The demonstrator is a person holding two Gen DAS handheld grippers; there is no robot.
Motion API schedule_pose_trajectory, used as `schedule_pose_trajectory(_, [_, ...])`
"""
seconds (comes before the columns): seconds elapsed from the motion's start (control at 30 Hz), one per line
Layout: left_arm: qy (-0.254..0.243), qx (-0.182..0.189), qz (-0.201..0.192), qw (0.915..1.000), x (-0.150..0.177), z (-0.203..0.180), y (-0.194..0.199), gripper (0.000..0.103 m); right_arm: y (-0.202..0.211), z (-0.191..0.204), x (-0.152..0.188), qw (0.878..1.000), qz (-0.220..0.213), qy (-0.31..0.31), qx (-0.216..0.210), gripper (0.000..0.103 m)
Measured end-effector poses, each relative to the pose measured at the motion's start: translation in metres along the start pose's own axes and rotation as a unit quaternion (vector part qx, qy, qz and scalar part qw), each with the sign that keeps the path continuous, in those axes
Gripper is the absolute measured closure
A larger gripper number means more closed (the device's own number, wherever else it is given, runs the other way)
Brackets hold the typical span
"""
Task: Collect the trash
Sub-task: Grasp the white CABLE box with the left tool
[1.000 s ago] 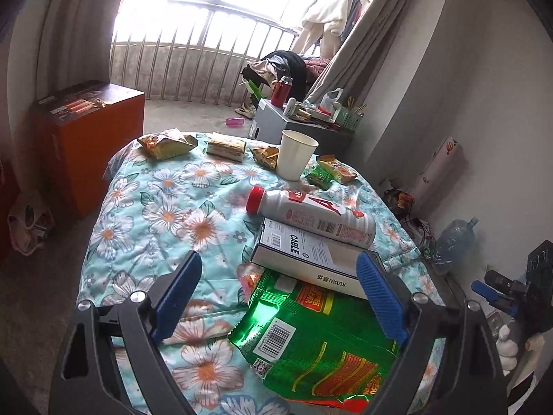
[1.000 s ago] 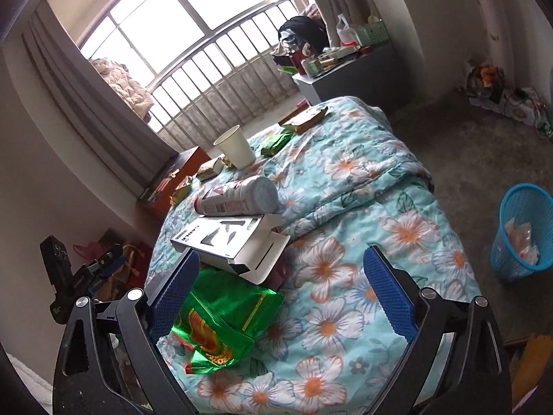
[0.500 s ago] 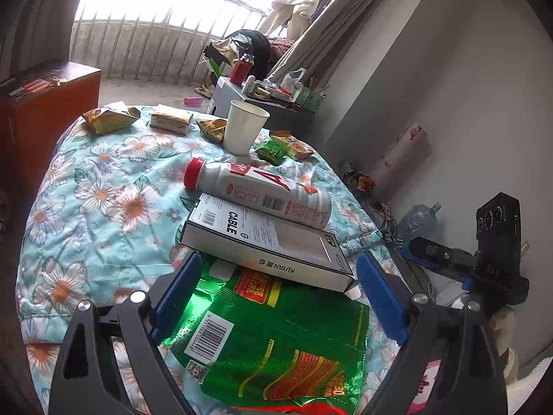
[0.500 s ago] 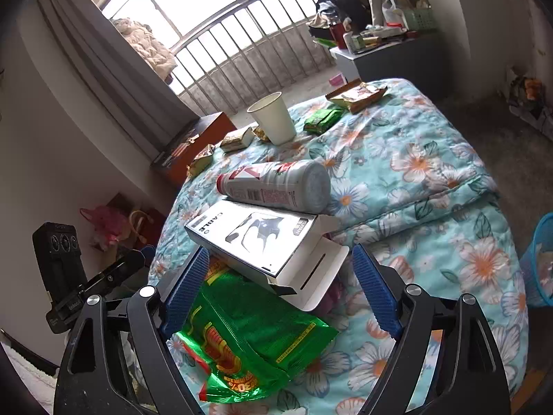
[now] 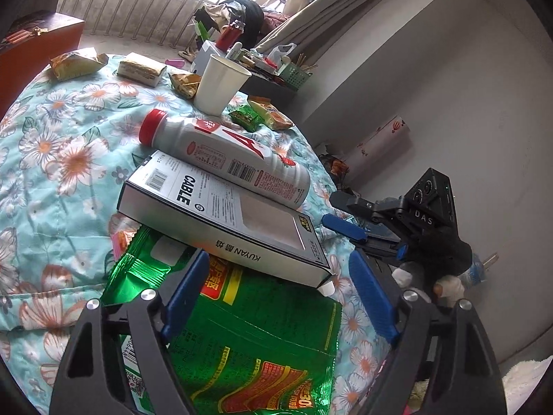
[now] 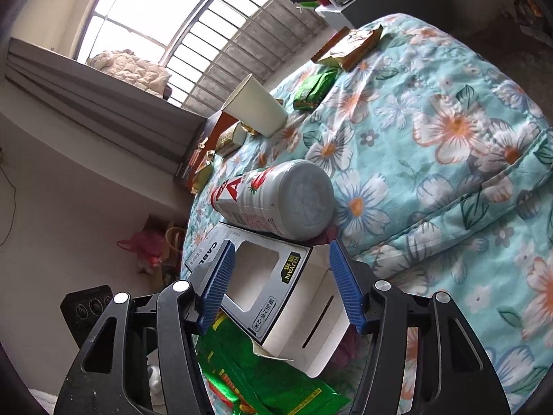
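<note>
Grippers now much nearer the pile than 1 second ago. Right gripper (image 6: 281,285) closing, straddling the open end of the white-and-grey cardboard cable box (image 6: 262,287); contact unclear. Left gripper (image 5: 280,299) narrowing over the shiny green foil snack bag (image 5: 242,339), gripping nothing. Box rests on bag, white red-capped plastic bottle (image 5: 224,155) alongside, on the floral quilt (image 5: 52,145). Likely box pickup first.
</note>
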State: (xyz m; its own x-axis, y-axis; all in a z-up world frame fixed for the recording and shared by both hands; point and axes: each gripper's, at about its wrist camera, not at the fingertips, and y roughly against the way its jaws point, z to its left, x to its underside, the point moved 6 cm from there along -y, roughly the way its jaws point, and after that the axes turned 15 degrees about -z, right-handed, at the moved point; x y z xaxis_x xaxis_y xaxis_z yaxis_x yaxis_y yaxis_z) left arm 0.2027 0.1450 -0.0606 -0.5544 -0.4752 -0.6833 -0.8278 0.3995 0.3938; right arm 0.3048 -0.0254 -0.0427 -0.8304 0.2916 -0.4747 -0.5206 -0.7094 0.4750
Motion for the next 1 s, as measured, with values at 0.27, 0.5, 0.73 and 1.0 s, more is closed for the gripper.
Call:
schedule_pose_trajectory(0.27, [0.044,-0.001,0.015,0.9989,0.005,0.016,-0.012,0.035,-0.035,-0.017,0.007,0.996,0.077,-0.015,-0.043,0.047])
schedule_pose_trajectory(0.5, [0.075,0.001,0.019,0.9970,0.007,0.029,-0.018,0.037,-0.027,-0.002,0.012,0.993,0.100,0.023,-0.061,0.047])
schedule_pose_trajectory(0.73, [0.108,0.019,0.004,0.9940,0.003,0.031,-0.013,0.037,-0.011,0.021,0.010,0.991,0.098,0.051,-0.079,0.051])
schedule_pose_trajectory(1.0, [0.192,0.054,0.007,0.9799,0.000,0.041,-0.010,0.037,0.007,0.040,0.008,0.988,0.094,0.100,-0.075,0.058])
